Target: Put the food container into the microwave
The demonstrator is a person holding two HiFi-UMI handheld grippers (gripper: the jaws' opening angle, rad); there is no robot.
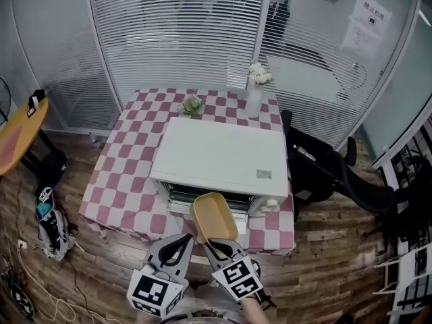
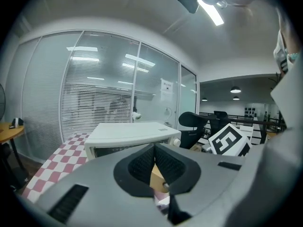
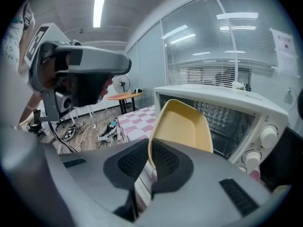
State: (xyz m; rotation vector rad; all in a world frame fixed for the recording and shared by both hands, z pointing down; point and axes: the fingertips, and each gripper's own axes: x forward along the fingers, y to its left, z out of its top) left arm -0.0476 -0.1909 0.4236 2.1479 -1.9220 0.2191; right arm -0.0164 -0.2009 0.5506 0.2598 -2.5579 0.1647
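A white microwave (image 1: 219, 155) stands on a pink-and-white checked table (image 1: 121, 174), its cavity (image 3: 227, 119) open toward me. My right gripper (image 1: 212, 243) is shut on the near rim of a shallow, empty yellow food container (image 1: 214, 216). The container juts out just in front of the oven opening and is tilted up in the right gripper view (image 3: 182, 126). My left gripper (image 1: 184, 240) hangs beside it on the left, jaws shut (image 2: 154, 162) with nothing held. The microwave (image 2: 130, 136) lies ahead of it.
A vase of white flowers (image 1: 256, 86) and a small plant (image 1: 193, 105) stand behind the microwave. A black office chair (image 1: 320, 167) is right of the table. An orange round table (image 1: 19, 132) and a bag (image 1: 50, 221) are at the left. Glass walls with blinds lie beyond.
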